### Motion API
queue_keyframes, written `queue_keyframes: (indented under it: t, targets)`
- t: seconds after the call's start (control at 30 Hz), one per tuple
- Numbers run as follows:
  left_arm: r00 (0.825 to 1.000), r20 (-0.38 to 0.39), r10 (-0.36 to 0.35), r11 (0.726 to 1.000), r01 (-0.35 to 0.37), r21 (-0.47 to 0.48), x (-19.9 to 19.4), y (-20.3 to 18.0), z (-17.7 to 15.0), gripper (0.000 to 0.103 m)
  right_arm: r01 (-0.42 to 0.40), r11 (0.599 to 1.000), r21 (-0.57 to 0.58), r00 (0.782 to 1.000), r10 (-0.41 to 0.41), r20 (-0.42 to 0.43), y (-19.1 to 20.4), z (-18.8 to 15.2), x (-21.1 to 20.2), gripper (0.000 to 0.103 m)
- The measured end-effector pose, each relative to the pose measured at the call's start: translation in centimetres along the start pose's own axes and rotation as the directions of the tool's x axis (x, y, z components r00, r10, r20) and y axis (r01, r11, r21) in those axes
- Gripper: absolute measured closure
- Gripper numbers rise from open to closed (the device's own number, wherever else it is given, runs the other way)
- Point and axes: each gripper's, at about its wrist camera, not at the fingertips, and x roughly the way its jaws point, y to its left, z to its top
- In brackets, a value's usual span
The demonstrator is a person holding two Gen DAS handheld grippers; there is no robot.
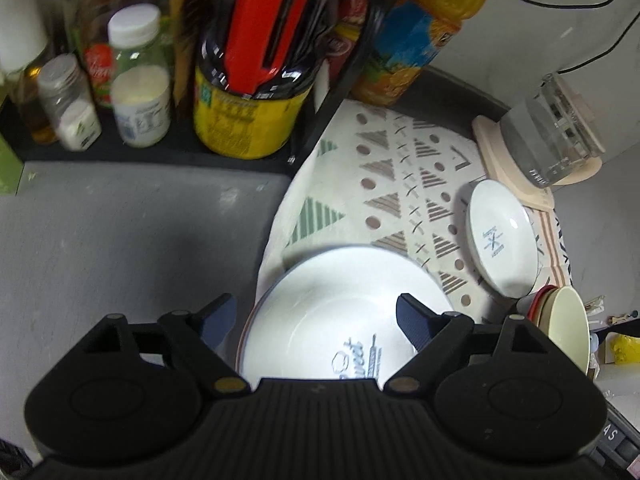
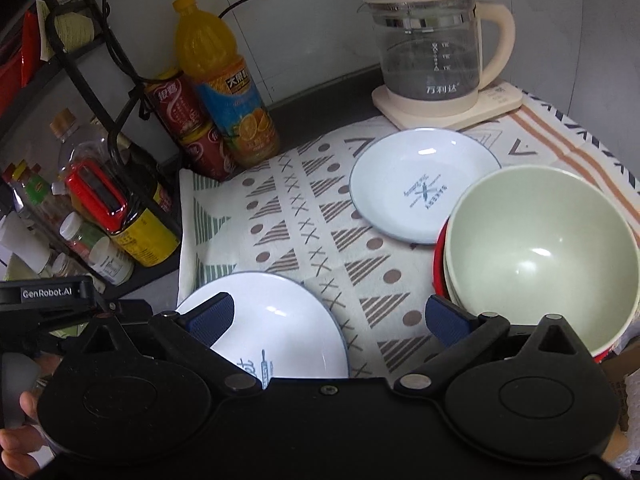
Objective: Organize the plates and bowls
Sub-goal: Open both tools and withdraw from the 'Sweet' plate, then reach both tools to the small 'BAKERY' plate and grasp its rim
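Both of your tools are released and carrying nothing: the left tool (image 1: 316, 312) has its fingers spread wide over the near plate (image 1: 344, 312), and the right tool (image 2: 328, 316) is just as wide, hanging over the patterned cloth (image 2: 320, 216) between that same plate (image 2: 272, 320) and the stacked bowls (image 2: 540, 256). The near plate lies flat at the cloth's front left corner, directly below and ahead of your left tool, so that hand is the nearer one for it. The second plate (image 2: 420, 184) sits further back on the worktop, in front of the kettle (image 2: 432, 48) and just beside the bowls, ahead and slightly right of your right tool. Being round, neither plate has a long axis, so any rim will serve. If you mean to stack them, the near plate probably travels back and to the right.
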Motion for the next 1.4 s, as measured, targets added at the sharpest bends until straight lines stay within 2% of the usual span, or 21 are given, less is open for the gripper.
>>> queue_keyframes:
  t: [0.1,0.2,0.37,0.57,0.7,0.8,0.9,1.0,1.1,1.2,1.33,1.4]
  targets:
    - [1.000,0.015,-0.010,1.000,0.009,0.004,-0.1,-0.5,0.5,0.011,0.005,1.000,-0.005,1.000,-0.005,0.023,0.2,0.6,-0.5,0.000]
    - [0.999,0.040,-0.032,0.999,0.031,0.017,-0.1,-1.2,1.0,0.000,0.006,1.000,-0.013,0.999,-0.006,0.054,0.2,1.3,-1.1,0.000]
    - [0.997,0.046,-0.069,0.997,0.070,-0.014,0.5,-2.0,1.8,0.000,0.014,1.000,-0.009,0.995,-0.013,0.098,-0.3,2.8,-1.3,0.000]
    - [0.994,0.078,-0.075,0.997,0.078,-0.026,1.3,-3.3,2.8,0.000,0.013,1.000,-0.014,0.990,-0.011,0.144,-1.2,5.2,-1.2,0.000]
    - [0.996,0.071,-0.062,0.998,0.064,-0.022,2.2,-4.8,3.5,0.000,0.011,1.000,-0.017,0.991,-0.009,0.133,-2.4,6.6,-0.5,0.000]
    - [0.994,0.058,-0.089,0.995,0.091,-0.030,3.2,-5.9,4.0,0.000,0.015,1.000,-0.005,0.991,-0.014,0.135,-3.5,7.5,-0.2,0.000]
    - [0.996,0.033,-0.077,0.997,0.077,-0.001,4.5,-7.4,4.5,0.000,0.040,0.999,0.003,0.989,-0.040,0.139,-4.9,8.5,0.2,0.000]
    - [0.996,0.021,-0.086,0.996,0.086,0.004,5.6,-9.0,4.8,0.000,0.026,0.999,0.032,0.993,-0.029,0.118,-6.5,9.4,0.8,0.000]
    - [0.997,-0.028,-0.073,0.997,0.074,0.034,7.0,-10.7,5.1,0.000,0.029,0.999,0.040,0.996,-0.032,0.087,-8.0,10.1,1.5,0.000]
    - [0.994,-0.056,-0.094,0.994,0.096,0.044,8.2,-12.2,5.2,0.000,0.018,0.996,0.083,0.998,-0.022,0.056,-9.7,10.7,2.3,0.000]
    - [0.995,-0.069,-0.069,0.995,0.074,0.071,9.6,-14.0,5.3,0.000,0.014,0.992,0.128,1.000,-0.017,0.022,-11.8,11.3,3.5,0.000]
    - [0.991,-0.080,-0.103,0.992,0.109,0.068,10.2,-14.8,5.5,0.000,0.015,0.990,0.138,1.000,-0.016,0.011,-12.6,11.6,4.1,0.000]
